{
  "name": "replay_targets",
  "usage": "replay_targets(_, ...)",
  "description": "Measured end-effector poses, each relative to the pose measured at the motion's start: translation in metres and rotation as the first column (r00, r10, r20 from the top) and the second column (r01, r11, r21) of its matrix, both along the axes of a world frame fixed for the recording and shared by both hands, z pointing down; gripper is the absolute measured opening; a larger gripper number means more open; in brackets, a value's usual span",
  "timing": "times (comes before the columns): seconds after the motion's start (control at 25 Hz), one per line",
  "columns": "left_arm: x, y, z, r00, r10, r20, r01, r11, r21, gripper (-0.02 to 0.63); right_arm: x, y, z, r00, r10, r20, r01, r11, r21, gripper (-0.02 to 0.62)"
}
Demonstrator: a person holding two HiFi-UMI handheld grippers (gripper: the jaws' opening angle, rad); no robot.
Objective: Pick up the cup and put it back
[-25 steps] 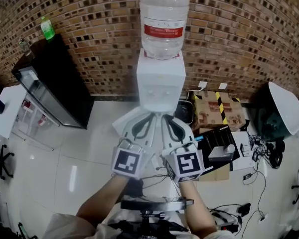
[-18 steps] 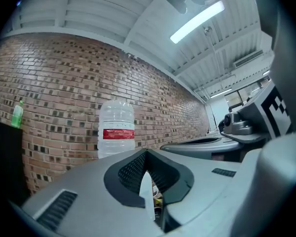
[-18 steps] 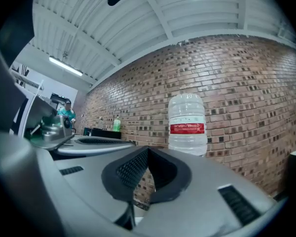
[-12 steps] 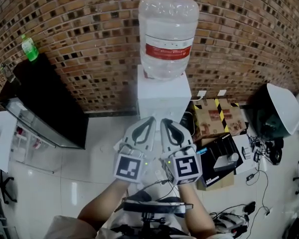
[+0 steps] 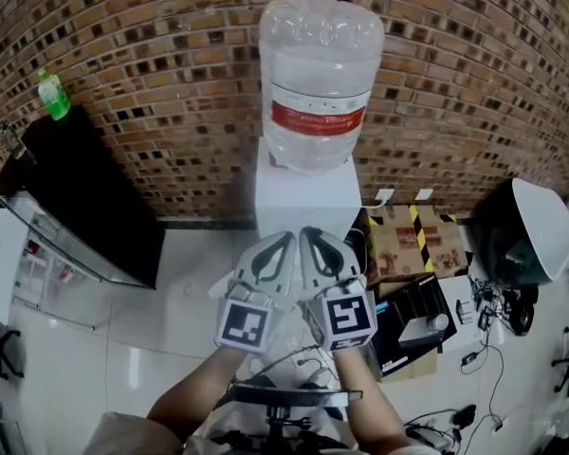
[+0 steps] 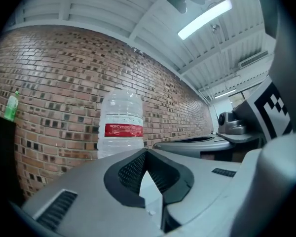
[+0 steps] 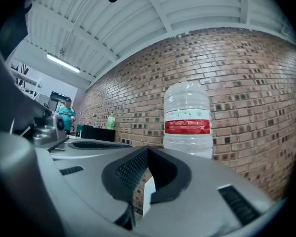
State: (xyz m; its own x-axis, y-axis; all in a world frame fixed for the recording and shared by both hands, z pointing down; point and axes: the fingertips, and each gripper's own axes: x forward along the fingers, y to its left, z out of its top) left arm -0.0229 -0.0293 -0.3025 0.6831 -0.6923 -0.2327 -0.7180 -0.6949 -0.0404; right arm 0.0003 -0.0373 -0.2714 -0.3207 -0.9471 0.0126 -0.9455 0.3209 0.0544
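The left hand-held gripper (image 5: 277,247) and right hand-held gripper (image 5: 315,243), both closed and empty, were held side by side pointing at the water dispenser (image 5: 306,195), presumably seeking the cup, which I couldn't see.

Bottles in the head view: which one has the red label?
The big clear water jug on the white dispenser, straight ahead. The other is a small green bottle on the black cabinet at left.
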Motion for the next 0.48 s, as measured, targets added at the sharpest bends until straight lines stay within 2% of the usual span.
replay_targets(0.2,0.012,-0.008,0.005,1.000,-0.001,0.020,0.002,0.999,-0.034,-0.003,0.014,-0.009,0.009,1.000,-0.017,-0.001,0.017,1.000,-0.014,0.006)
replay_targets(0.48,0.018,-0.025,0.046,0.999,-0.041,0.025,0.041,0.999,-0.006,-0.003,0.033,-0.020,0.058,1.000,0.006,0.001,-0.006,1.000,-0.025,0.006)
